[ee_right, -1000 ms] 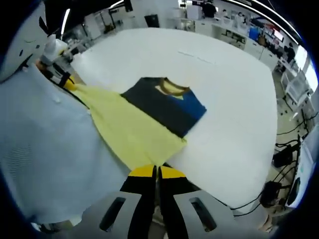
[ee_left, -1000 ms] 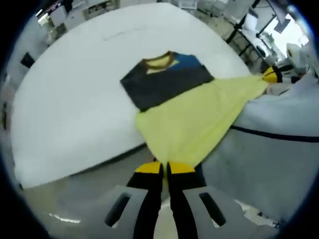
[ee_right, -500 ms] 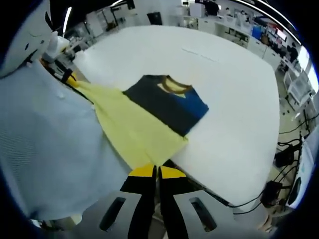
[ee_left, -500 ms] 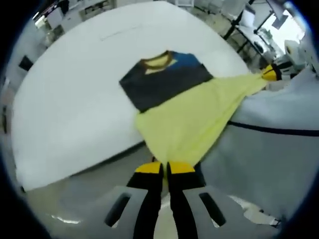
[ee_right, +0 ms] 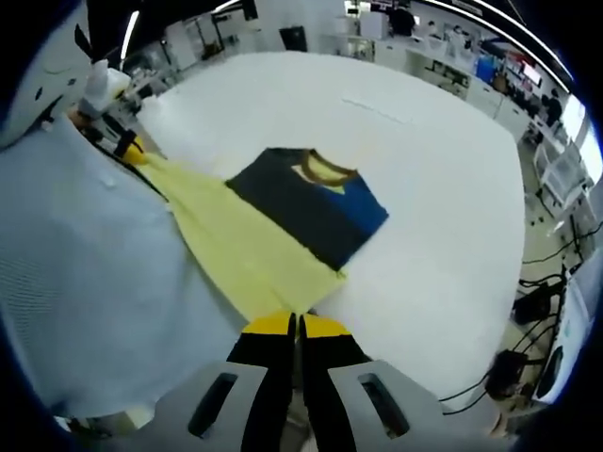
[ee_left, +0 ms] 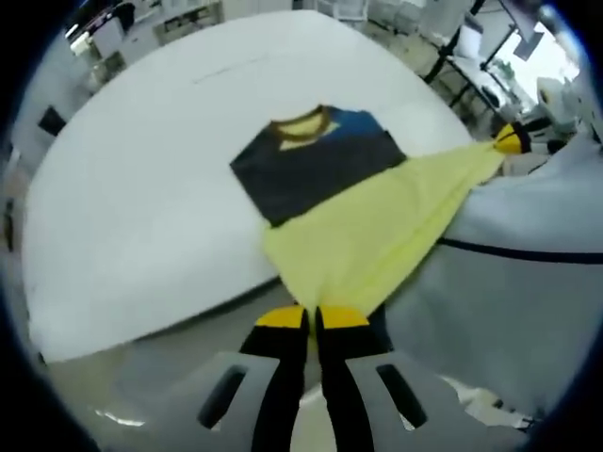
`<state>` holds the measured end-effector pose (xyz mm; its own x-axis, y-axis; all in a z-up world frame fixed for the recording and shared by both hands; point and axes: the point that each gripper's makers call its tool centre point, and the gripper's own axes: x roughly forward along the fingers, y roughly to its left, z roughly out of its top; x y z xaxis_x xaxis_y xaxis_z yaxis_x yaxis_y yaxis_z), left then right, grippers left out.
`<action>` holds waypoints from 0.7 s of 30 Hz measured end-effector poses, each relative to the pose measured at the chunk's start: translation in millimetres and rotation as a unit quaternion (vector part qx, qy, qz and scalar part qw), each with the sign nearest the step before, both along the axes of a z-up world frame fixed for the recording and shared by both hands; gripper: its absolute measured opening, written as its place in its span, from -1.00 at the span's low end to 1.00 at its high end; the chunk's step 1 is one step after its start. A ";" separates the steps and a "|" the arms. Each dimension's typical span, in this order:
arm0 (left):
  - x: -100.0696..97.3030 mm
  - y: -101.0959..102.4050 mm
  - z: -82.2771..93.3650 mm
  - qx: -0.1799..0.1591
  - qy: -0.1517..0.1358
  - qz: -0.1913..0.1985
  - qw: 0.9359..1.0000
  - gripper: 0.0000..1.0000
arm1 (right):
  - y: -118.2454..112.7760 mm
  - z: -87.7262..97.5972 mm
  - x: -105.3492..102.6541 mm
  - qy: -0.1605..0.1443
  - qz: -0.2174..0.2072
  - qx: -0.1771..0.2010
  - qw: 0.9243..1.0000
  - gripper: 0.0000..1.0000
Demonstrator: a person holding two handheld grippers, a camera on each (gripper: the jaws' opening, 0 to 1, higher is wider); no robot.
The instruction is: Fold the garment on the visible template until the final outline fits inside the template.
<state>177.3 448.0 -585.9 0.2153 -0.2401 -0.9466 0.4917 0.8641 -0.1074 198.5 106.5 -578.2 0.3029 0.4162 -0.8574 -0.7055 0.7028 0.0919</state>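
A garment lies half on the white table (ee_left: 141,169): its dark navy upper part with a yellow collar and a blue patch (ee_left: 316,160) rests flat, and its pale yellow lower part (ee_left: 363,231) stretches off the near edge. My left gripper (ee_left: 312,318) is shut on one corner of the yellow hem. In the right gripper view the same garment (ee_right: 306,202) lies on the table (ee_right: 443,188), and my right gripper (ee_right: 296,325) is shut on the other hem corner. The other gripper's yellow tip (ee_left: 512,141) (ee_right: 132,149) holds the far corner in each view.
A person's light grey shirt (ee_left: 528,282) (ee_right: 85,282) bulks beside the stretched hem. A faint outline mark (ee_right: 377,111) lies on the table beyond the garment. Desks, stands and cables (ee_right: 537,292) ring the table.
Both views have shifted slightly with the hands; the yellow hem stays stretched between the two shut grippers. The garment's dark part has not clearly moved on the table.
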 end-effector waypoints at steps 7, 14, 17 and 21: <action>17.1 1.0 4.0 -0.002 -0.027 0.004 1.000 -1.00 | -0.7 3.8 16.5 -0.022 -0.007 0.003 1.000 -0.95; 35.0 2.3 0.8 -0.004 -0.040 0.007 0.999 -1.00 | 1.4 0.7 34.3 -0.033 -0.008 -0.001 0.999 -0.95; 39.3 4.2 0.8 -0.006 -0.044 0.011 0.999 -1.00 | 2.2 2.0 38.8 -0.039 -0.008 0.002 0.999 -0.95; 49.4 5.5 -0.8 -0.005 -0.052 0.014 0.999 -1.00 | 4.1 2.7 47.5 -0.046 -0.007 0.001 0.999 -0.95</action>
